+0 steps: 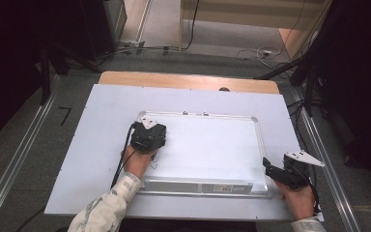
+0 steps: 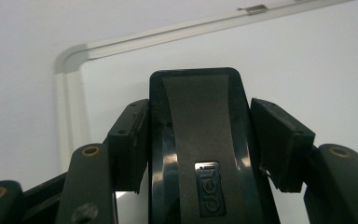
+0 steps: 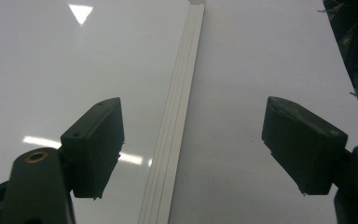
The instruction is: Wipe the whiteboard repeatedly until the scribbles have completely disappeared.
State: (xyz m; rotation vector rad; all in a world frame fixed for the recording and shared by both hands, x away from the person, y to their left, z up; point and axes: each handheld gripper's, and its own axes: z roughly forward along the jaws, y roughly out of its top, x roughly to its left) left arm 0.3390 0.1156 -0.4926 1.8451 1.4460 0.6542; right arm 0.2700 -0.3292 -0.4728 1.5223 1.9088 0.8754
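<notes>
Left gripper view: left gripper (image 2: 200, 135) clamped a black eraser (image 2: 200, 140) over the whiteboard's (image 1: 212, 145) top-left corner. Right gripper (image 3: 193, 149) stood wide open, empty, astride the board's right frame (image 3: 177, 130).

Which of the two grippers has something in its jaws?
The left gripper: its jaws clamp a glossy black whiteboard eraser over the white aluminium-framed whiteboard. The right gripper stands open, straddling the frame edge.
</notes>
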